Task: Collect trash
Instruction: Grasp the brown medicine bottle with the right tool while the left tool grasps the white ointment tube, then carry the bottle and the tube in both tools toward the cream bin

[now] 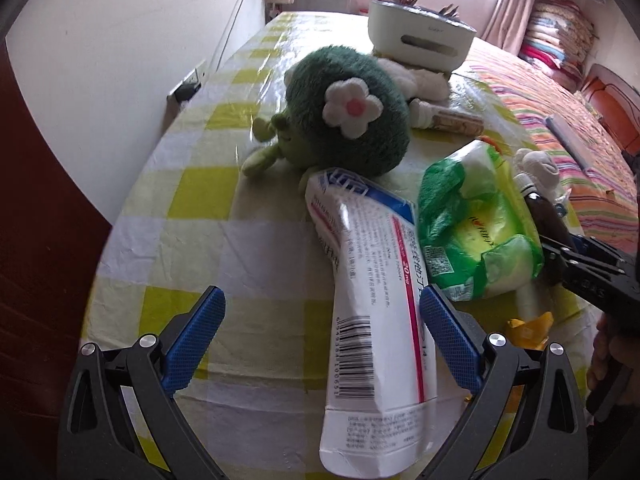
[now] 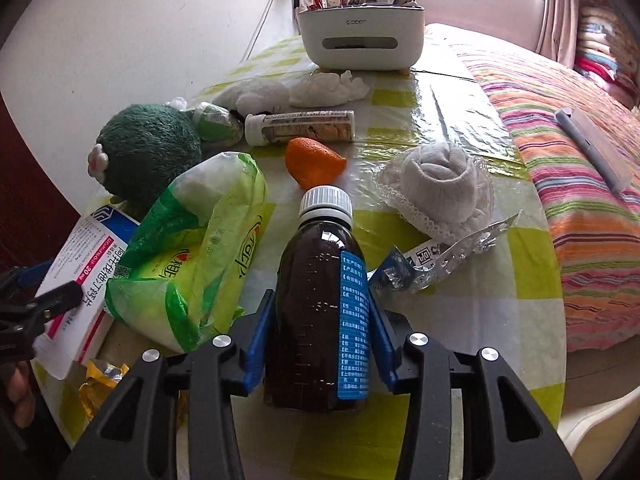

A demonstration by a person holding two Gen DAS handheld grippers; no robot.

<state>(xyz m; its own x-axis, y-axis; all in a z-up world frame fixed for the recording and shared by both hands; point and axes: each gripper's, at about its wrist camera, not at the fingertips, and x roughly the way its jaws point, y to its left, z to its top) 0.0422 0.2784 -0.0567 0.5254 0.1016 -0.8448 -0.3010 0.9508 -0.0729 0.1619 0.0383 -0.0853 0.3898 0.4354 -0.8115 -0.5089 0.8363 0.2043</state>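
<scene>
On the table with the yellow-and-white checked cloth (image 1: 192,200), many things lay close together. The right gripper (image 2: 322,320) had its two blue pads pressed on the sides of a dark brown bottle (image 2: 316,312) with a white cap and a blue label, so this claw was holding the bottle. The bottle lay near the front edge of the table, its cap pointing away toward an orange peel (image 2: 314,162). Just left of it lay a crumpled green plastic bag (image 2: 200,256), and on its right a clear torn wrapper (image 2: 448,256) and a rolled white sock (image 2: 438,182).

The left gripper (image 1: 322,312) stood wide, with a white medicine box (image 1: 368,320) between its fingers; the right pad was just beside the edge of the box, the left pad well apart from it. Behind the box rested a green plush toy (image 1: 348,120) with a white flower. At the far end of the table stood a white bin (image 2: 360,38) with scraps inside.
</scene>
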